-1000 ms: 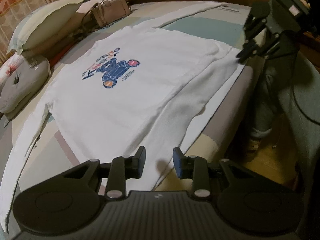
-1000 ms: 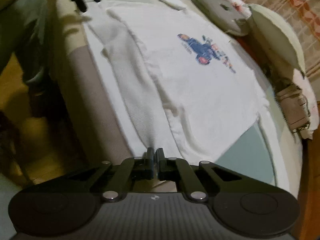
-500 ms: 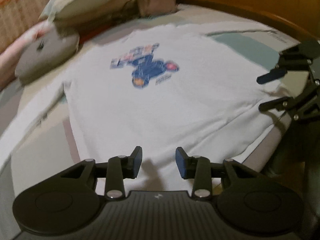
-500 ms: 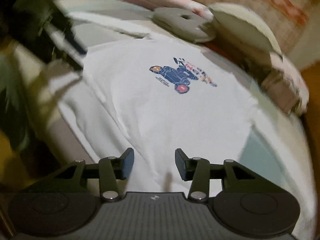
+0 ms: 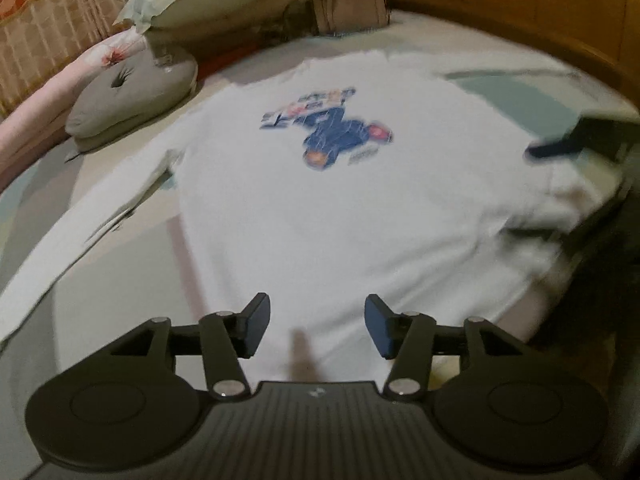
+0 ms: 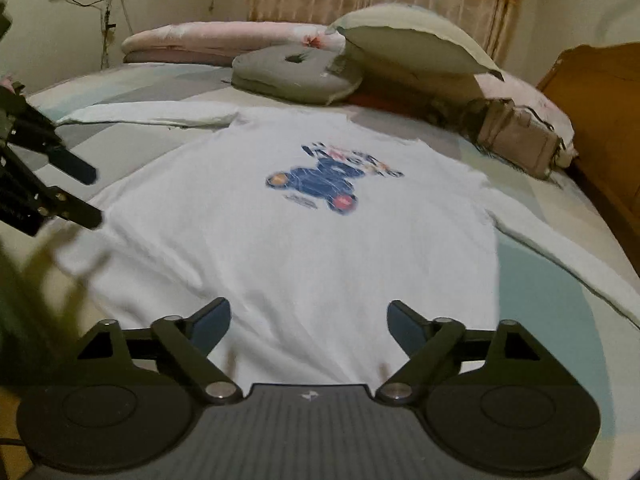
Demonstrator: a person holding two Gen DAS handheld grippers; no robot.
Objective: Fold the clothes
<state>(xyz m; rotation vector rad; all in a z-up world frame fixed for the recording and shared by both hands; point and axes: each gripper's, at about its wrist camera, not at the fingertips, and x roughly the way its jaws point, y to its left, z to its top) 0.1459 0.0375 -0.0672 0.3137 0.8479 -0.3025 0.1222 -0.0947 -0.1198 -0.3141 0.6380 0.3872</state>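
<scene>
One white sweatshirt [image 5: 320, 220] is lying flat on a bed [image 6: 560, 300]. Two grippers, left [image 5: 316, 330] and right [image 6: 308, 330], are hovering with jaws wide, empty. Only the right view is showing a wall cable [image 6: 107, 16].

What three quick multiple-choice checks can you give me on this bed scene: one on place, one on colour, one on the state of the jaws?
1. Where does the grey cushion lie?
A. on the sweatshirt's print
B. past the sweatshirt's far edge, beside the pale pillow
C. on the floor

2. What is the main colour of the print on the white sweatshirt?
A. green
B. yellow
C. blue

3. How do the jaws of the left gripper and the right gripper stand?
A. both apart, holding nothing
B. both shut on the hem
C. left shut, right apart

Key: 1 B, the cushion sits on the bed beyond the garment, next to the pillow. 2 C, the figure is mostly blue with small red and orange spots. 3 A, each wrist view shows a wide gap with only cloth behind it.
</scene>
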